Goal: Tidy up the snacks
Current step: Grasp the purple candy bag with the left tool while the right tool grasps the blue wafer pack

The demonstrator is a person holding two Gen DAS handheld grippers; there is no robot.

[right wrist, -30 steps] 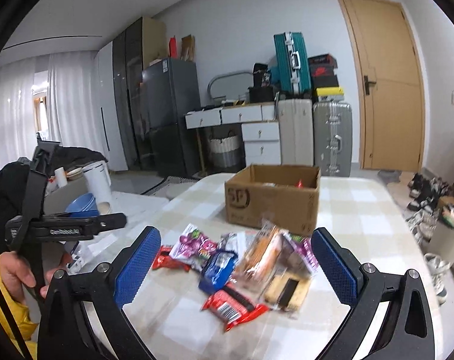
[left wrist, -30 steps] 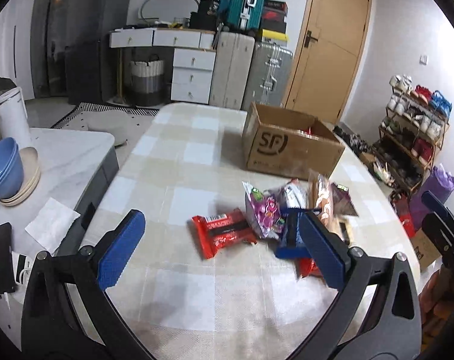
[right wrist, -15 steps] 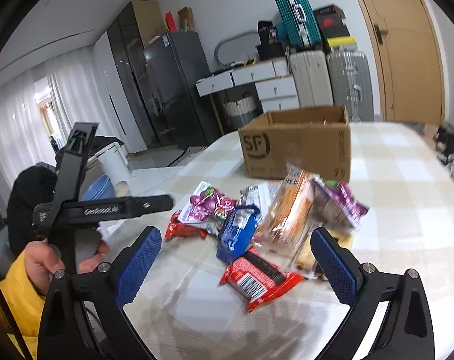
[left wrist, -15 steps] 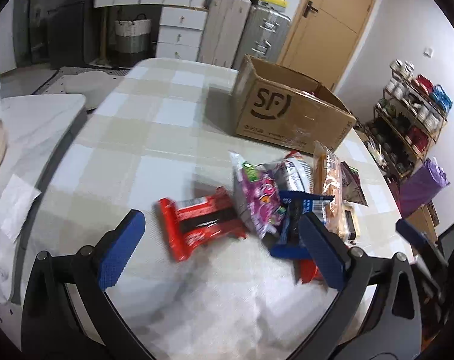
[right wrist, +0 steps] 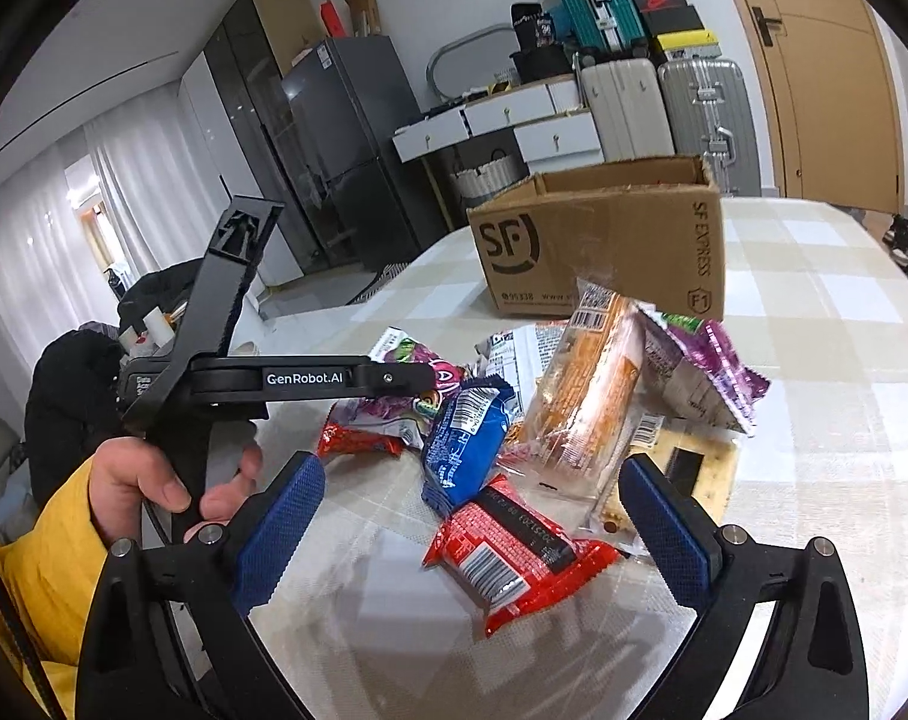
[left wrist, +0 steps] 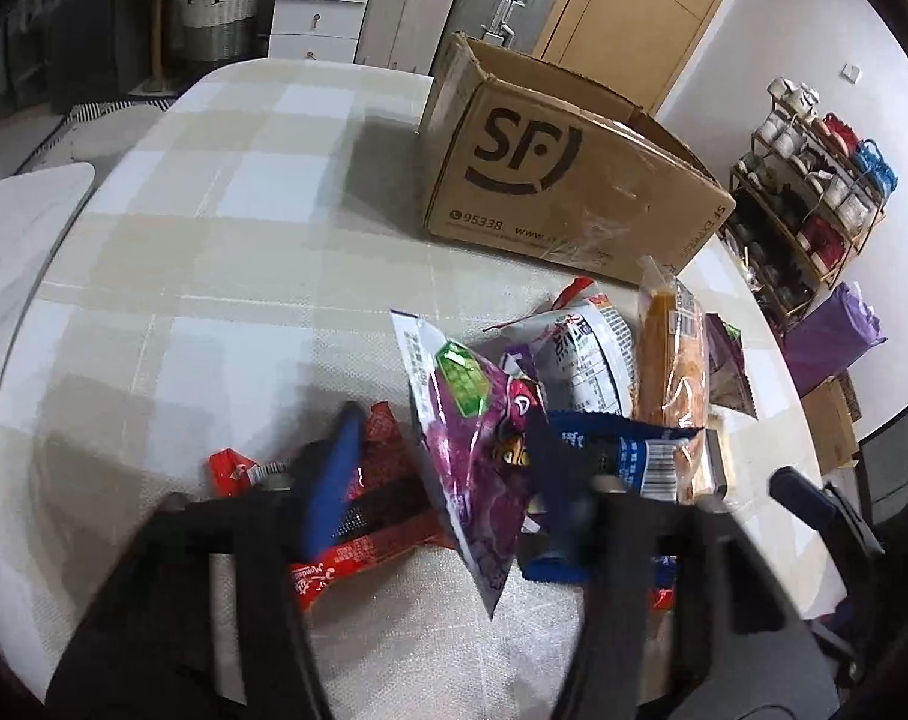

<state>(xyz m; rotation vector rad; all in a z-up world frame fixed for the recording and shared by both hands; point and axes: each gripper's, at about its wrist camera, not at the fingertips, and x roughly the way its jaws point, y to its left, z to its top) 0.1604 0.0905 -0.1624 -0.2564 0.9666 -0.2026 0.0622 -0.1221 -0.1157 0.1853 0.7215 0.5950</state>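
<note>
- The left gripper [left wrist: 447,474] straddles the purple packet [left wrist: 478,450], fingers blurred; I cannot tell whether it is gripping.
- The packet stands tilted on the table [left wrist: 225,276], long axis running near to far.
- The right gripper [right wrist: 472,531] hangs agape over the red packet [right wrist: 514,552], near the cardboard box [right wrist: 604,240].

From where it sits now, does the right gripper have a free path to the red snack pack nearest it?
Probably yes. The right gripper is open, and the red snack pack lies flat on the table right between and ahead of its fingers. Only the blue packet overlaps its far end.
</note>
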